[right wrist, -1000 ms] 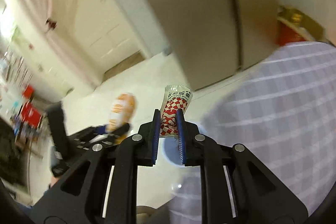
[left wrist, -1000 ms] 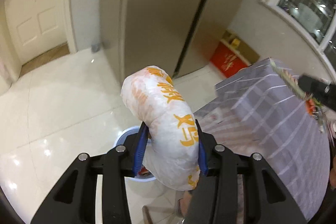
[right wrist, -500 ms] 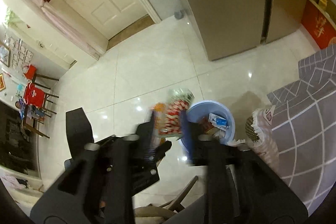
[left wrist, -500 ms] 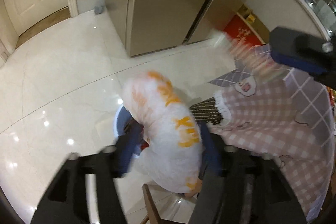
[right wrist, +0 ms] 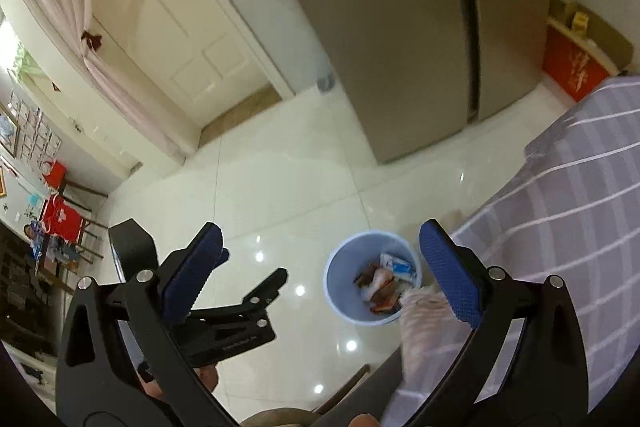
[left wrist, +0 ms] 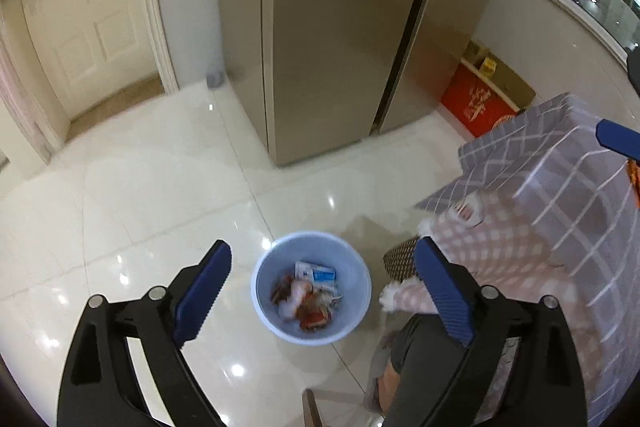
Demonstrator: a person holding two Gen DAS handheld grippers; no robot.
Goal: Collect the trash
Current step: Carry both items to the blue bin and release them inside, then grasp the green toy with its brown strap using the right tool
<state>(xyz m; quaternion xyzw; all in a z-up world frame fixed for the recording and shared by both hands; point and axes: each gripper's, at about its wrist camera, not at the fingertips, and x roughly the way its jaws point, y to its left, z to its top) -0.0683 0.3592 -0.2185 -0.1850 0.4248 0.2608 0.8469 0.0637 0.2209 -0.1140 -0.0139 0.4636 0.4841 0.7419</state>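
A light blue trash bin [left wrist: 276, 259] stands on the white tiled floor and holds several wrappers and a small blue-and-white carton [left wrist: 316, 273]. My left gripper [left wrist: 324, 291] is open and empty, held high right above the bin. My right gripper [right wrist: 320, 267] is also open and empty, above the same bin [right wrist: 340, 267], which sits between its fingertips in the right wrist view. The left gripper's body [right wrist: 224, 327] shows at lower left in that view. The white-and-orange bag and the red checkered packet lie among the trash in the bin.
A table with a grey checked cloth [left wrist: 580, 187] stands to the right of the bin, with a pink checked cloth [left wrist: 500, 239] hanging at its corner. A tall fridge [left wrist: 340, 27] stands behind, a red box [left wrist: 476, 103] beside it, a white door [left wrist: 88, 19] at left.
Both grippers opened over the bin. The white-and-orange bag left my left gripper and the red checkered packet left my right gripper; both are now in the bin.
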